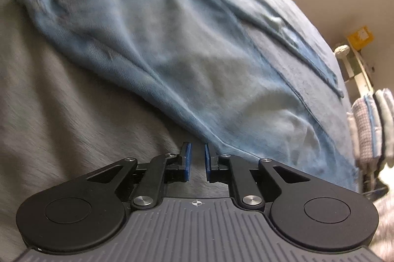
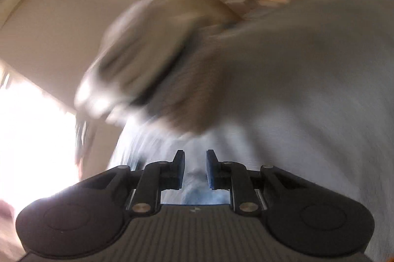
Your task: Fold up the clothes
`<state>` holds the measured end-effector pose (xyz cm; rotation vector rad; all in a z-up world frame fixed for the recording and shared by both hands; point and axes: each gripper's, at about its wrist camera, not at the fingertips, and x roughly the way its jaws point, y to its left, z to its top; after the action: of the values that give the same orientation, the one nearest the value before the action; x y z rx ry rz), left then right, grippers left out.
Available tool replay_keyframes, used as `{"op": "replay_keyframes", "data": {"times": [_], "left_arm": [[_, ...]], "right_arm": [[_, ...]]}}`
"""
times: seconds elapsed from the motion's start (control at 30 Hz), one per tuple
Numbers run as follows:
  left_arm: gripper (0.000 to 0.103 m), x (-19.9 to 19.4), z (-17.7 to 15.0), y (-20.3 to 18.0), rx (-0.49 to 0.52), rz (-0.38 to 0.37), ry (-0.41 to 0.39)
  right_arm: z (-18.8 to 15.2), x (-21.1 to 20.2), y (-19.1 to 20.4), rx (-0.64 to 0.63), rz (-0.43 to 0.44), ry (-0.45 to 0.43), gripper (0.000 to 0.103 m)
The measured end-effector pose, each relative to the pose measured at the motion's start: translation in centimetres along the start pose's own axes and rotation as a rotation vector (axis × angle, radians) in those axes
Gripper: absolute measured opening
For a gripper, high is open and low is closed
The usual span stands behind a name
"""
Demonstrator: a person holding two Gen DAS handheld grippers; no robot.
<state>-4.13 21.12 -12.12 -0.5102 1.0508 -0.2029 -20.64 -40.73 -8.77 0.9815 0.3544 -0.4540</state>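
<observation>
Light blue jeans (image 1: 172,60) lie spread on a grey blanket (image 1: 61,114), running from the upper left down to the lower right in the left wrist view. My left gripper (image 1: 197,151) hovers at the jeans' near edge, open by a narrow gap, with only grey blanket showing between its blue pads. The right wrist view is heavily motion-blurred. There my right gripper (image 2: 195,157) is open, with pale blue-white cloth (image 2: 172,139) below and ahead of it and nothing clamped between the fingers.
A darker blue blanket (image 1: 295,23) lies beyond the jeans. Stacked folded textiles (image 1: 369,124) stand at the right, near a shelf with a yellow box (image 1: 359,36). A blurred grey-brown mass (image 2: 152,60) and beige walls fill the right wrist view.
</observation>
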Motion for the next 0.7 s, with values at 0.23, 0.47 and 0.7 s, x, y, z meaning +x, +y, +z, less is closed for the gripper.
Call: {"op": "replay_keyframes", "data": {"times": [0.23, 0.47, 0.7], "left_arm": [[0.011, 0.3, 1.9, -1.8, 0.143, 0.012, -0.076], [0.011, 4.1, 4.1, -1.9, 0.16, 0.034, -0.085], [0.011, 3.7, 4.2, 1.1, 0.076, -0.05, -0.075]], "right_arm": [[-8.7, 7.9, 16.0, -0.784, 0.237, 0.437, 0.019], [-20.2, 12.7, 20.9, -1.214, 0.347, 0.67, 0.018], [-7.3, 12.1, 10.2, -0.897, -0.054, 0.523, 0.018]]}}
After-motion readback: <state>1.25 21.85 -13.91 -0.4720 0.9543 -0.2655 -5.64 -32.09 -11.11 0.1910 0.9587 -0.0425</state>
